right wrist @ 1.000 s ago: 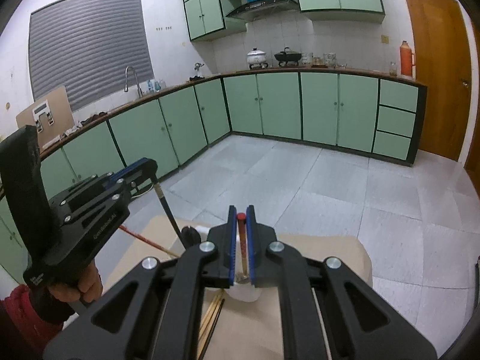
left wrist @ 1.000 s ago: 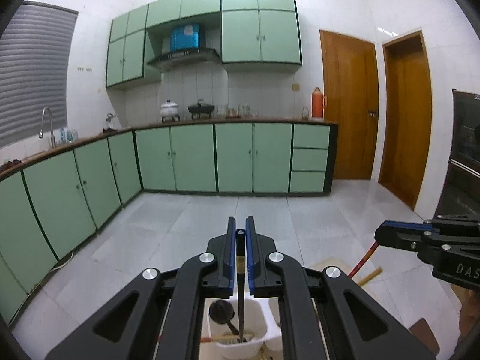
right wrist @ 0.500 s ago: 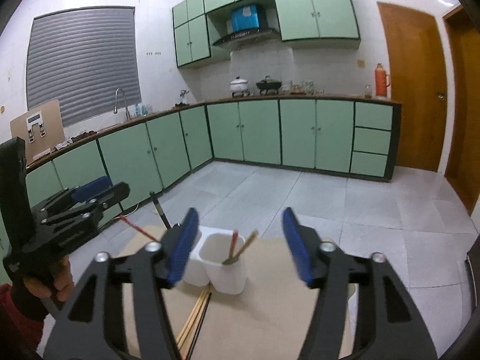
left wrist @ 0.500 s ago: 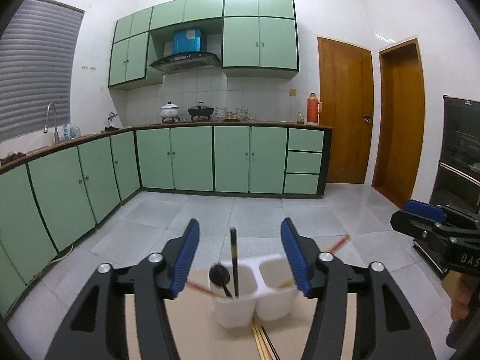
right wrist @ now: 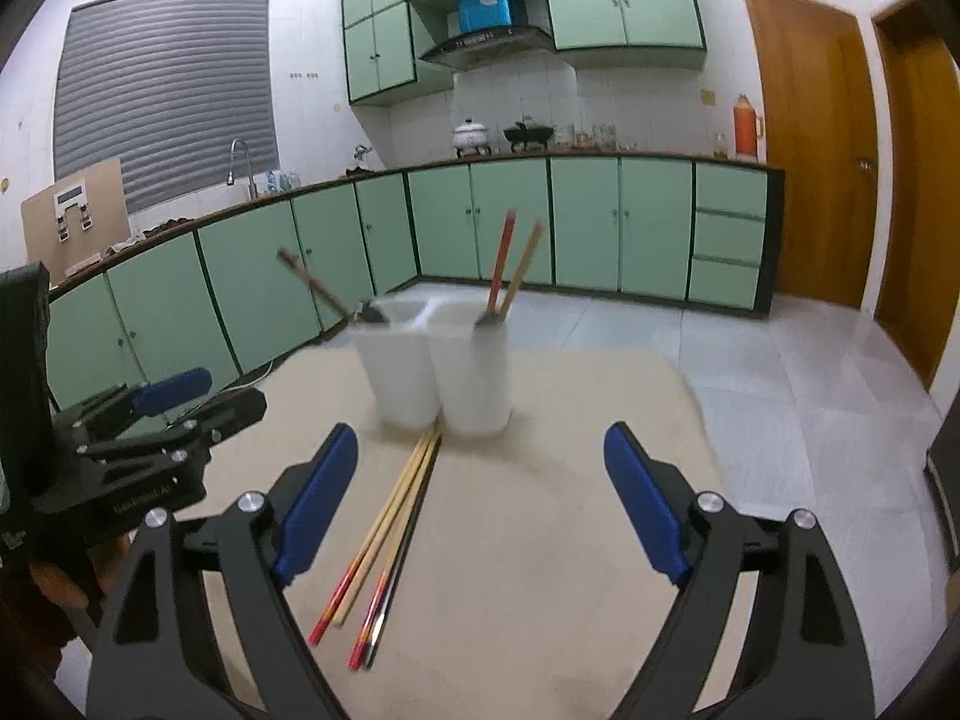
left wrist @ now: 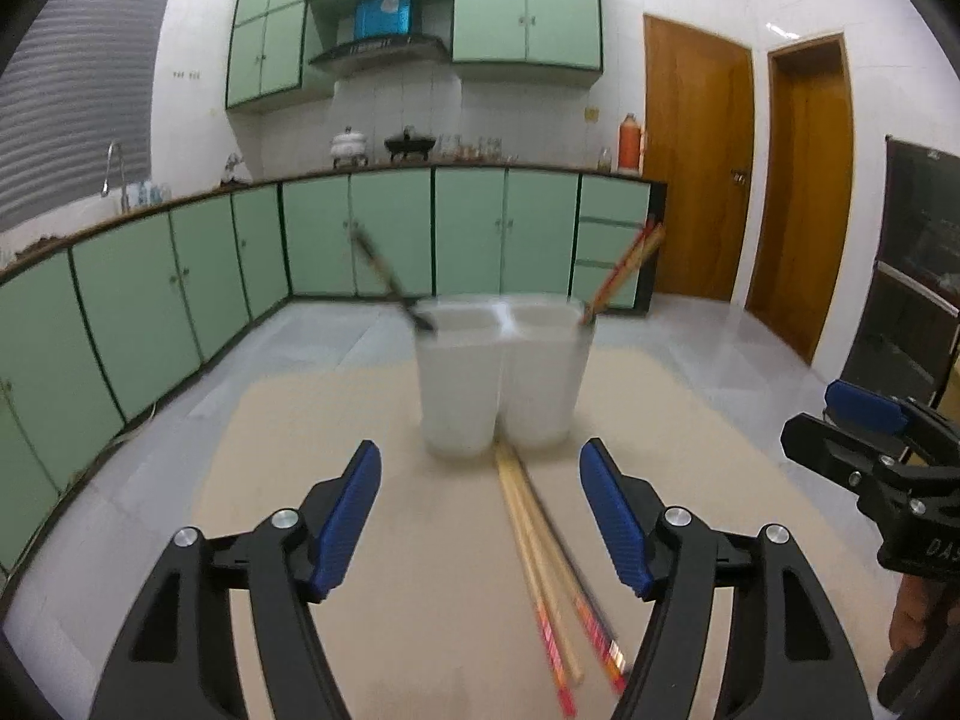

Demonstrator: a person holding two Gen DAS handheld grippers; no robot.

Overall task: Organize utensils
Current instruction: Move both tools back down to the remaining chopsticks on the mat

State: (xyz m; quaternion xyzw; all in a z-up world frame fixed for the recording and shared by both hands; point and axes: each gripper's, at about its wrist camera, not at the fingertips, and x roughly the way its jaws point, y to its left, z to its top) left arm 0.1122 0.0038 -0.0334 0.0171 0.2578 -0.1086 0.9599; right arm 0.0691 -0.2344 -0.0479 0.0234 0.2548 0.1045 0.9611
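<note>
A white two-compartment holder stands on the beige table. Its left compartment holds a dark-handled utensil; its right compartment holds a red and a wooden chopstick. Several chopsticks lie loose on the table in front of the holder. My left gripper is open and empty, low over the table, before the holder. My right gripper is open and empty, over the loose chopsticks. Each gripper shows in the other's view.
Green kitchen cabinets run along the back and left walls. Two wooden doors stand at the right. A dark cabinet is at the far right. The table's far edge lies just behind the holder.
Both grippers were shut on utensils above the holder, then opened and let them drop into the compartments. Both have since drawn back and lowered toward the table.
</note>
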